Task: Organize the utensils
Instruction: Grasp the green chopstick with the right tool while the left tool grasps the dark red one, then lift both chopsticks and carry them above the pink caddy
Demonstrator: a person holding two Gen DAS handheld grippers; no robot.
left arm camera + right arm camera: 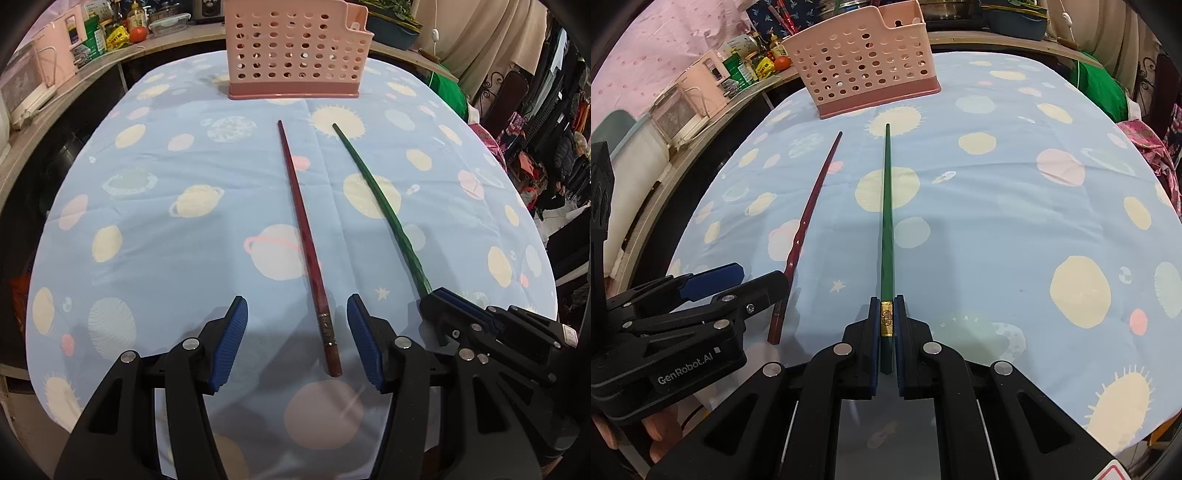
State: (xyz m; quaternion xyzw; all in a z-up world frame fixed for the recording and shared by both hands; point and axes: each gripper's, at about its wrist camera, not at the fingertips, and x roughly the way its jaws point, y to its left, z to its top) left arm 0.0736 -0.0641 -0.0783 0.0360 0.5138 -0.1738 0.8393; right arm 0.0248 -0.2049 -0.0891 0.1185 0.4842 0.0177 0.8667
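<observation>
A red chopstick (301, 229) lies on the planet-print tablecloth (166, 240), its thick banded end between the blue pads of my left gripper (297, 314). That gripper is open and its pads stand clear of the stick. A green chopstick (887, 221) lies to its right, pointing toward the pink perforated utensil basket (864, 62). My right gripper (886, 301) is shut on the green chopstick at its gold band. In the left wrist view the green chopstick (380, 210) runs into the right gripper (447, 299). In the right wrist view the red chopstick (812, 210) and the left gripper (738, 282) show at the left.
The pink basket (295, 48) stands at the far edge of the table. A wooden counter (55, 96) with jars, boxes and a pink appliance (40, 70) curves along the left. Cloth and clothing hang at the right. Fingers of a hand (661, 428) show at the lower left.
</observation>
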